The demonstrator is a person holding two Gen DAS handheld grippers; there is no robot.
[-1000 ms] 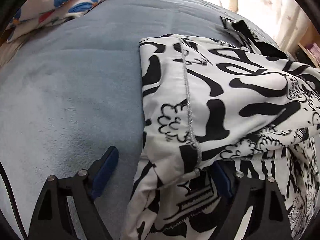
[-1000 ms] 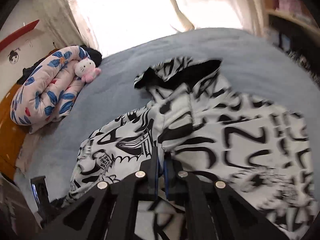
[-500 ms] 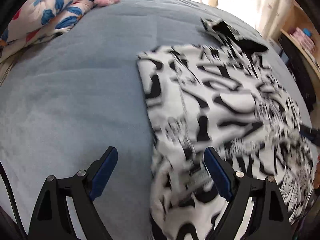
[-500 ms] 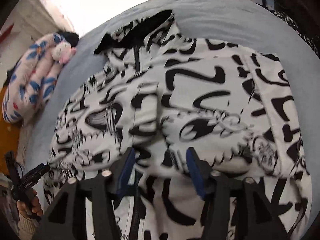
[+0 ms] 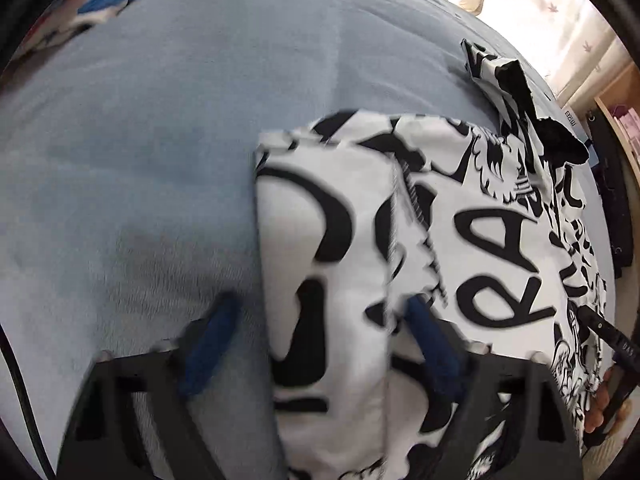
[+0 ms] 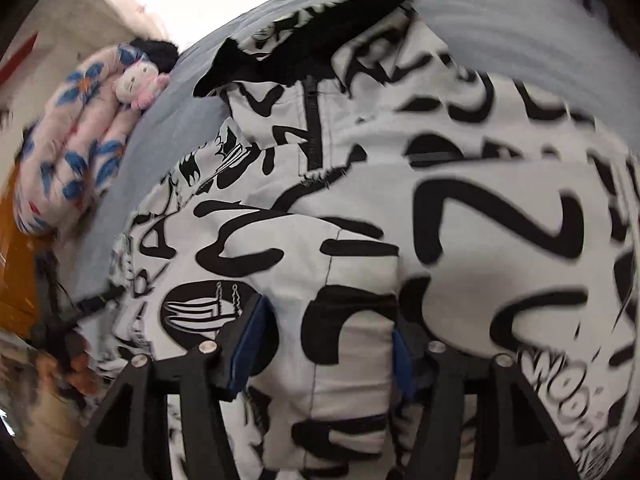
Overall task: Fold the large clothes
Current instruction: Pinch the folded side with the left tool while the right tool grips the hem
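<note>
A white jacket with black graffiti print (image 5: 472, 216) lies on the blue-grey bed, sleeves folded in over the body, black-lined hood (image 5: 532, 120) at the far end. My left gripper (image 5: 320, 340) is open, its blue pads astride the jacket's left folded edge near the hem. In the right wrist view the jacket (image 6: 460, 208) fills the frame, zipper running toward the hood (image 6: 320, 36). My right gripper (image 6: 324, 344) is open, low over a folded sleeve (image 6: 352, 344) that lies between its pads.
The blue-grey bed cover (image 5: 140, 140) spreads bare to the left of the jacket. A floral quilt (image 6: 68, 144) with a pink plush toy (image 6: 136, 84) lies at the bed's far left. A bright curtained window and a wooden shelf (image 5: 624, 128) stand beyond.
The right gripper opened, let go of the sleeve and dropped close over the jacket. The left gripper, open, pulled back, then moved in again over the jacket's left edge.
</note>
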